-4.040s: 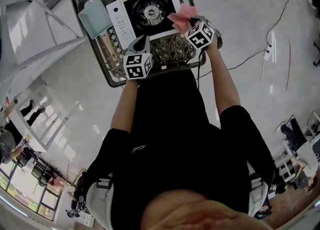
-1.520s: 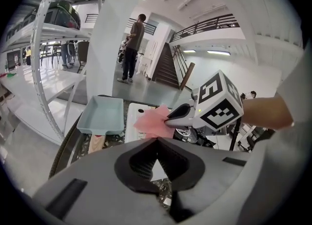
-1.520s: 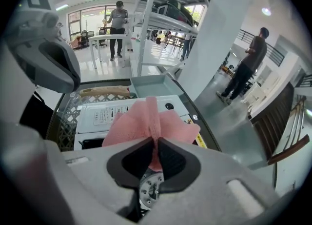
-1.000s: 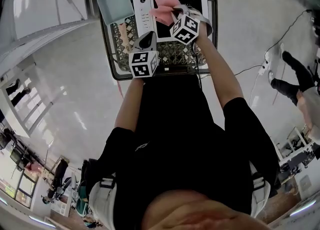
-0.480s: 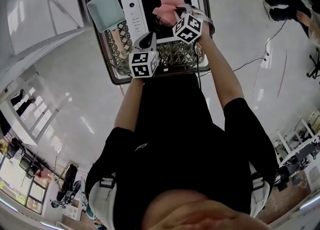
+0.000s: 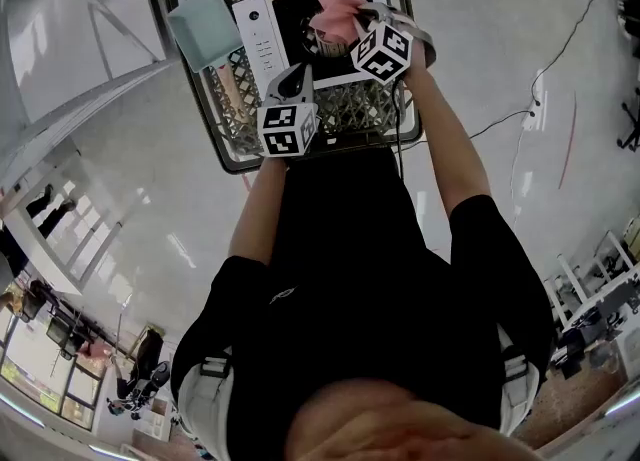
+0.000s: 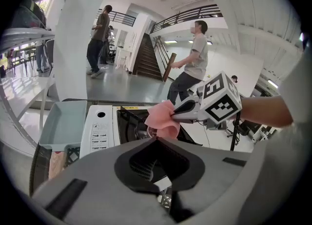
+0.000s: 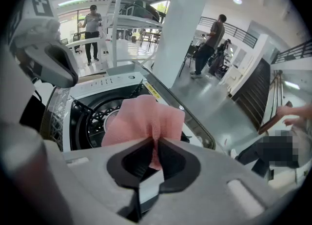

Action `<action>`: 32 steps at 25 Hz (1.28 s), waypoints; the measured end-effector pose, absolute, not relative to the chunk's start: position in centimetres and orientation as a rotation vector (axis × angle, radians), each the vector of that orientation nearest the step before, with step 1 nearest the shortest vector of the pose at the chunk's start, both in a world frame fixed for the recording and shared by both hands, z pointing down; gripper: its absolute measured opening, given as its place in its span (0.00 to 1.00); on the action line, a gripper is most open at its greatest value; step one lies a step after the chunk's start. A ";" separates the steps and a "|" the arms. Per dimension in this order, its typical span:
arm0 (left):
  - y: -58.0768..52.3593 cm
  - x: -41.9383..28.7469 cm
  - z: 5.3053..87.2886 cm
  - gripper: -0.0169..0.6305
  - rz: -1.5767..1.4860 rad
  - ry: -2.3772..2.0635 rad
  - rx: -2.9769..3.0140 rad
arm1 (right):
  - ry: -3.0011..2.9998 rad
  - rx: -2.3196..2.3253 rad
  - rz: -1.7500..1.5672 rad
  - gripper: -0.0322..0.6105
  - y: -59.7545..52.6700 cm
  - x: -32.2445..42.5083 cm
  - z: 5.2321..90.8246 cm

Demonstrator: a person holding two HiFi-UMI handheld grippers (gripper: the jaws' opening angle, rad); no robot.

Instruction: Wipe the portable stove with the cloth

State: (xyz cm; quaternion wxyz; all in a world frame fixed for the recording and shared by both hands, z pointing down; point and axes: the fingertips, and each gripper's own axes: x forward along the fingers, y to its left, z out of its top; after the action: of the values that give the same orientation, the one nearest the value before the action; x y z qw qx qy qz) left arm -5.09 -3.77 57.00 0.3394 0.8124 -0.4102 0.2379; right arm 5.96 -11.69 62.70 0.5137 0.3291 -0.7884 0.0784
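the wiping step is judged under way: the pink cloth (image 8: 144, 121) is pinched between the right gripper's (image 8: 156, 147) jaws and held over the burner of the portable stove (image 6: 262, 34), which is set in a wire basket (image 6: 370, 109). next, the cloth must be pressed down and swept across. the right arm is stretched forward; the left gripper (image 7: 157, 140), jaws together on nothing, is held back at the stove's near edge.

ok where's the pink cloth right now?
Top centre of the head view: the pink cloth is pinched in the right gripper, over the black burner area of the portable stove, right of its white control panel.
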 end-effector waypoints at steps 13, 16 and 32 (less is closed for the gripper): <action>-4.2 -4.6 57.1 0.03 0.641 -1.091 2.102 | -1.902 0.668 0.087 0.10 -11.4 7.8 63.6; -4.1 -4.6 57.2 0.03 0.656 -1.096 2.109 | -1.894 0.680 0.097 0.10 -11.6 8.7 63.5; -3.5 -3.9 57.4 0.03 0.691 -1.085 2.115 | -1.825 0.891 0.237 0.10 -12.8 14.4 65.3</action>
State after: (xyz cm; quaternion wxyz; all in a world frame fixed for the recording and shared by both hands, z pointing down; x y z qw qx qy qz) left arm -3.90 -3.46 57.38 0.3270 0.8073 -0.4142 0.2640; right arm 14.36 -12.81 65.25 0.5212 0.3719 -0.7618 0.0987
